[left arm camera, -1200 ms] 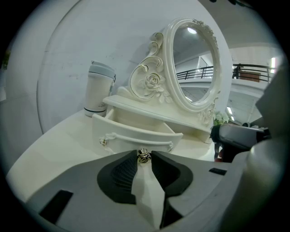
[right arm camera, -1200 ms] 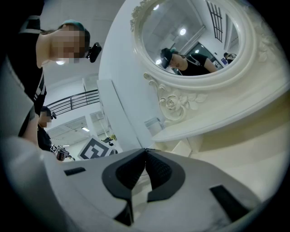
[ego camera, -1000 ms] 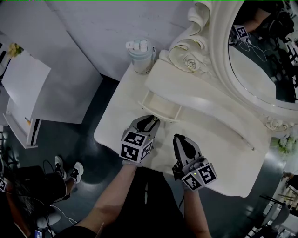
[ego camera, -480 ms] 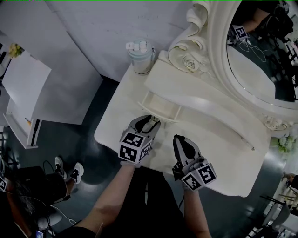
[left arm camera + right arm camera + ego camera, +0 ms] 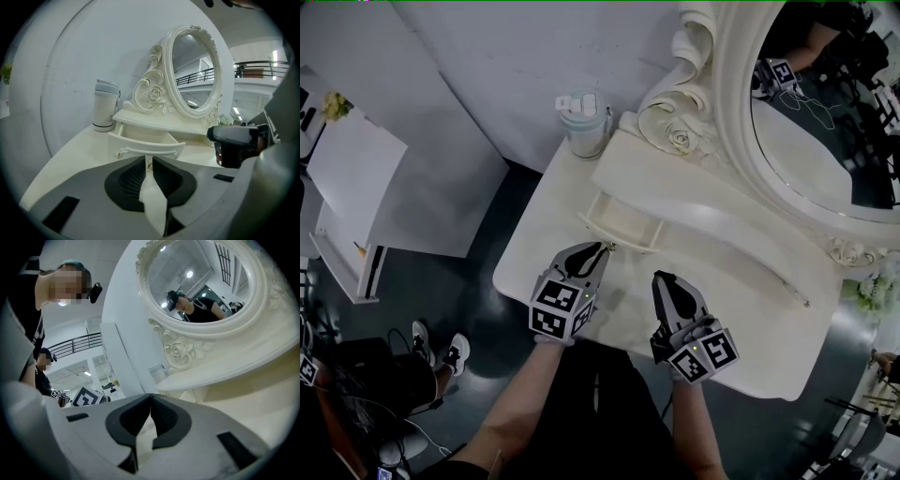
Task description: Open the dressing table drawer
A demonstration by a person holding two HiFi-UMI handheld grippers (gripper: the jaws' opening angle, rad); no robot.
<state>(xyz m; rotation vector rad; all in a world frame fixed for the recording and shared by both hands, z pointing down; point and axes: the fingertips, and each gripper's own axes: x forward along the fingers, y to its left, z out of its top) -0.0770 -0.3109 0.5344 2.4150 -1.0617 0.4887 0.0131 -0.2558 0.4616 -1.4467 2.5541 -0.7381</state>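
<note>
Pulling the drawer (image 5: 624, 223) out is the step I'm in. It already stands partly out from under the raised shelf of the dressing table (image 5: 741, 281), its inside showing pale and, as far as I can see, empty.

My left gripper (image 5: 598, 249) is right at the drawer's front. Its jaws have just been closing, and the small hanging pull (image 5: 150, 163) at the middle of the drawer's front sits between the tips. From the left gripper view the pads look pinched on that pull with only a narrow slit left, so I take it as gripped, though the pull is tiny and I would not swear to how firm the hold is.

My right gripper (image 5: 667, 279) is off to the right of the drawer, apart from it, low over the bare tabletop. Its jaws are together with nothing in them, so it has no part in this step.

A lidded cup (image 5: 583, 114) stands behind the drawer at its left, against the wall and well out of the pull path. The oval mirror (image 5: 825, 122) rises behind the drawer to its right.

The next move, as I judge it, is a straight, level draw toward me along the drawer's own line. A pull this small could slip from the pads or twist, and a skewed tug might jam the drawer in its runners. I'd go slowly.
</note>
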